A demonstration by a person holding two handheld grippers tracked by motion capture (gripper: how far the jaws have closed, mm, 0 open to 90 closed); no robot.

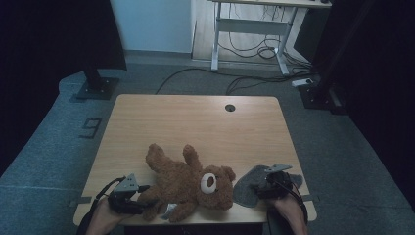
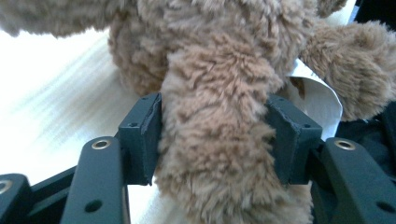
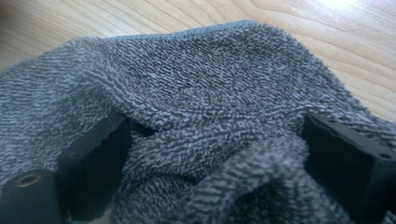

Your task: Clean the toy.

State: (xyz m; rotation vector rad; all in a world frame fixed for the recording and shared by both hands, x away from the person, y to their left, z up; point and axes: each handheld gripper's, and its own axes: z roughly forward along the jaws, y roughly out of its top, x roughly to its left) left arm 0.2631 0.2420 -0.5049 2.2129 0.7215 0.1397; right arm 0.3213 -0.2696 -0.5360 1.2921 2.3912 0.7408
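A brown teddy bear (image 1: 191,183) lies on its back near the front edge of the wooden table (image 1: 195,117), head toward the right. My left gripper (image 1: 142,191) comes in from the front left. In the left gripper view it (image 2: 215,135) is shut on one furry leg (image 2: 215,93), a pad pressing on each side, with a white tag (image 2: 317,93) beside it. A grey terry cloth (image 1: 247,188) lies crumpled right of the bear's head. My right gripper (image 1: 262,188) rests on it; in its own view it (image 3: 215,140) is open, with loose folds of cloth (image 3: 210,79) between the wide-set jaws.
A round cable hole (image 1: 230,107) sits near the table's far edge. Beyond the table stand a desk frame (image 1: 249,29), floor cables (image 1: 235,78) and two dark stand bases (image 1: 98,88) (image 1: 318,95). Bare wood stretches across the far half of the table.
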